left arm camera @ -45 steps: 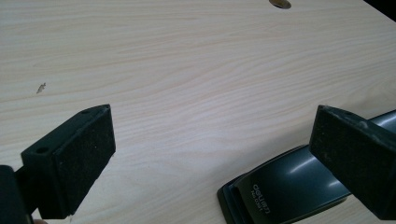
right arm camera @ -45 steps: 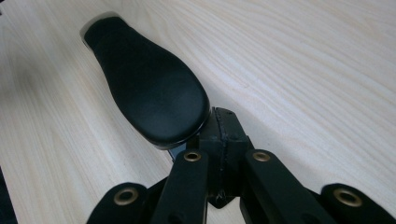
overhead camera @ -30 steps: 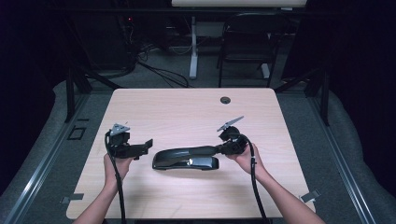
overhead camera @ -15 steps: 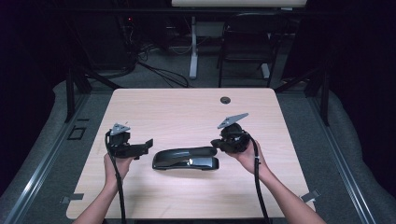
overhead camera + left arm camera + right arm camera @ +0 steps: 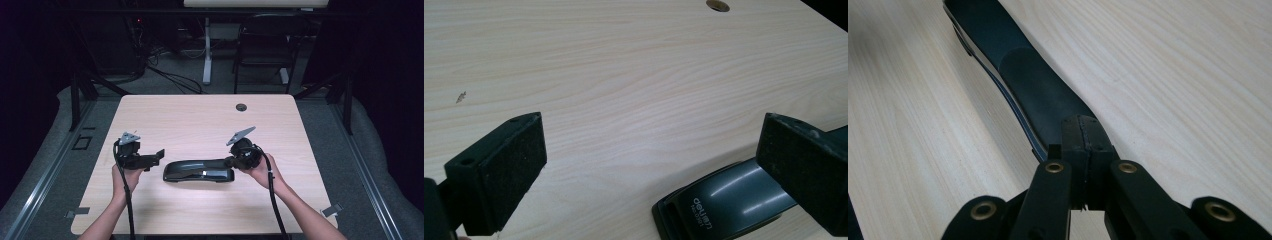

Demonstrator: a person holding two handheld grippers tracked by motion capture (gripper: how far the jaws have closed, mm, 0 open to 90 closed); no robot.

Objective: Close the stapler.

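Observation:
A black stapler (image 5: 200, 171) lies lengthwise on the pale wooden table (image 5: 200, 120), between the two hands. My left gripper (image 5: 157, 158) is open just off the stapler's left end. In the left gripper view the stapler's printed front end (image 5: 724, 200) sits by the right-hand jaw of that gripper (image 5: 654, 150), with bare wood between the pads. My right gripper (image 5: 229, 161) is shut at the stapler's right end. In the right gripper view its pads (image 5: 1087, 135) meet with nothing between them, over the rear of the stapler's top arm (image 5: 1033, 85). Contact there cannot be told.
A round cable hole (image 5: 241, 107) sits near the table's far edge, also in the left gripper view (image 5: 718, 5). Behind the table stand a dark chair (image 5: 265, 45) and a white desk leg (image 5: 206, 55), with cables on the floor. Bare wood surrounds the stapler.
The right gripper has shifted slightly and lifted a little, and its top plate now tilts more. The stapler and the left gripper stay where they were.

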